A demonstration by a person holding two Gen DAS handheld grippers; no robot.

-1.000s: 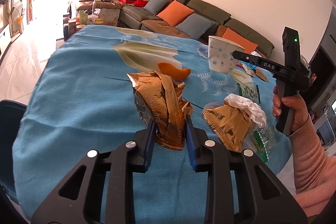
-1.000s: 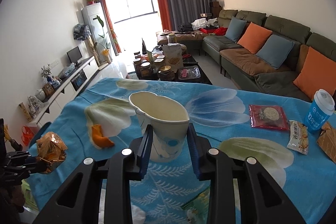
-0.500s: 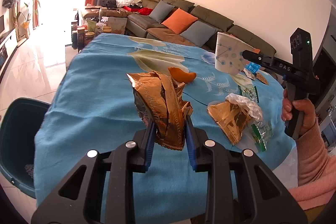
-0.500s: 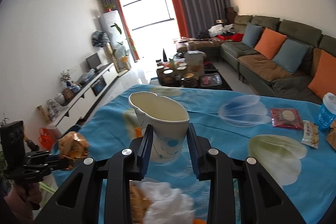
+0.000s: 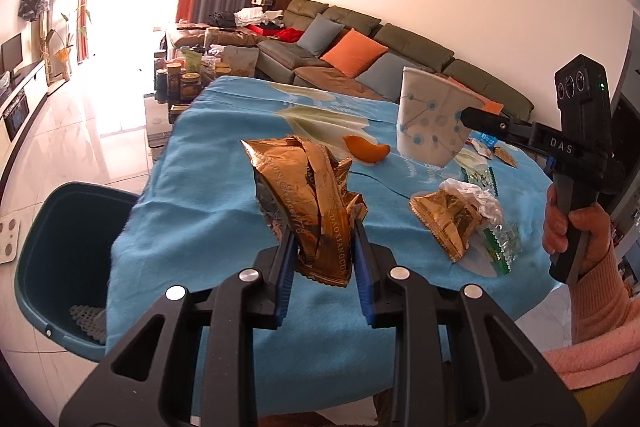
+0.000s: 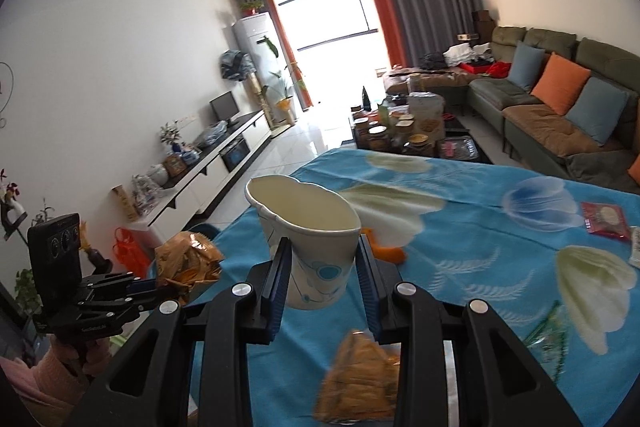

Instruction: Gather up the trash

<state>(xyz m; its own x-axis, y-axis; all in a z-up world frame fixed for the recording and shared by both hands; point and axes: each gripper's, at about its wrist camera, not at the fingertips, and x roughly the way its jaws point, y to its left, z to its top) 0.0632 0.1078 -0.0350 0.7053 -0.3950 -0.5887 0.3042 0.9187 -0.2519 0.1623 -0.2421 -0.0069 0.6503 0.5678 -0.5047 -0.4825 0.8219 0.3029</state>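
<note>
Blue tablecloth [image 5: 208, 211], two gold wrappers [image 5: 308, 203], one paper cup [image 6: 312, 247]

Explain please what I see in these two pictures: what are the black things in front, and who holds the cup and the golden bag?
A person holds hand tongs, one per hand, each carrying a camera looking along its fingers. The left tongs grip a crumpled gold wrapper; the right tongs squeeze a paper cup. Each view also shows the other tool from the side. On the blue tablecloth lie an orange peel, another gold wrapper and white plastic. A dark bin stands beside the table.
</note>
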